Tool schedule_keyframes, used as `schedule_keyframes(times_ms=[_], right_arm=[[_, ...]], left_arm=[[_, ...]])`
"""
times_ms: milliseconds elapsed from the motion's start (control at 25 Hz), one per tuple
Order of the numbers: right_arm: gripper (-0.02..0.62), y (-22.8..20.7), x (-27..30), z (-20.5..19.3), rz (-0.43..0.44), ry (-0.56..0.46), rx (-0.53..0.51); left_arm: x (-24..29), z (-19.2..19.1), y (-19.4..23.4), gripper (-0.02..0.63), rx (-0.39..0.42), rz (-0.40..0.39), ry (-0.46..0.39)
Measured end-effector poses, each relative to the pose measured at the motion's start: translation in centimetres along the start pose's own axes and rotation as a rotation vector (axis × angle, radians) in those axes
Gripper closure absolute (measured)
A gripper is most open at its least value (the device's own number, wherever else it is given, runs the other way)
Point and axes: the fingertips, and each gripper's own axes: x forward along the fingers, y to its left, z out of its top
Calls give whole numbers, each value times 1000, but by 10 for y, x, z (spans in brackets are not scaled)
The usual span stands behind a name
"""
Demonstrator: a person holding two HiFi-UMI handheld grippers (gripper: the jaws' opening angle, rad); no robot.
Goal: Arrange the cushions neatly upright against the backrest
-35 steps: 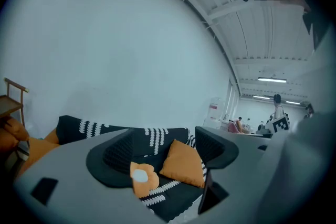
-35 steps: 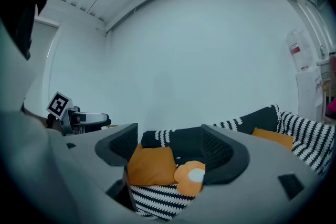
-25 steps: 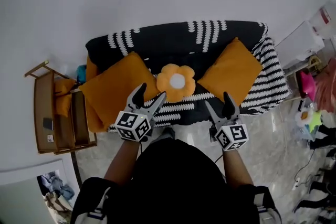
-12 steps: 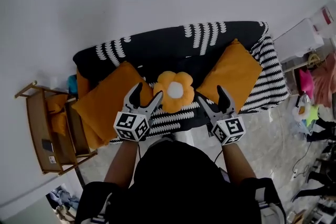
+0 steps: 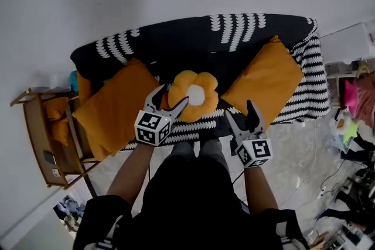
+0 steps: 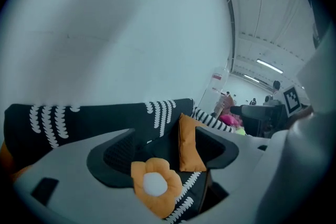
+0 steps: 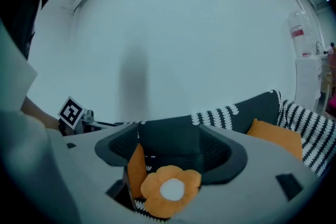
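The left hand-held gripper (image 5: pixel 171 98) has its 2 jaws wide apart and holds nothing. The right hand-held gripper (image 5: pixel 240 112) is the same: jaws wide apart, nothing in them. Both hang over the front of the sofa (image 5: pixel 193 44), 1 on each side of the flower cushion (image 5: pixel 194 93).

The flower cushion sits in the middle of the seat, near the front edge and away from the backrest (image 5: pixel 234 29). The left orange cushion (image 5: pixel 114 108) is at the left end of the seat and the right orange cushion (image 5: pixel 263 82) is at the right end. Both look tipped, not standing straight.

The step now looks like reaching for the flower cushion. To do it well, bring 1 hand-held gripper down over a petal, so the soft edge goes deep between the jaws, then squeeze. A tiny pinch may slip off, because the cushion is puffy. Lift it, carry it back to the backrest, and stand it with the white middle facing out. The other hand-held gripper can steady it so it does not flop over.

Beside the sofa, on the left, is a wooden rack (image 5: pixel 41 137). Something orange (image 5: pixel 57 123) lies in it. It may be 1 more cushion, but I cannot tell.
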Motion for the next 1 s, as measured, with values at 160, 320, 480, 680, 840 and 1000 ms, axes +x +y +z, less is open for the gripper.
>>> schedule_keyframes(times_ms=[160, 320, 480, 680, 840, 1000], right_arm=[[222, -21, 9, -29, 30, 105, 18], [222, -43, 32, -35, 74, 148, -7], [222, -43, 57, -49, 113, 191, -22], [222, -52, 80, -62, 160, 220, -11], [222, -67, 83, -90, 161, 263, 30], [222, -63, 82, -102, 168, 280, 100]], left_arm=[[35, -28, -1, 235, -28, 4, 99], [77, -49, 5, 235, -26, 8, 171], [101, -89, 36, 235, -58, 52, 234], [137, -136, 72, 235, -127, 108, 334], [160, -166, 92, 235, -145, 144, 410], [175, -202, 107, 231, -147, 146, 520]])
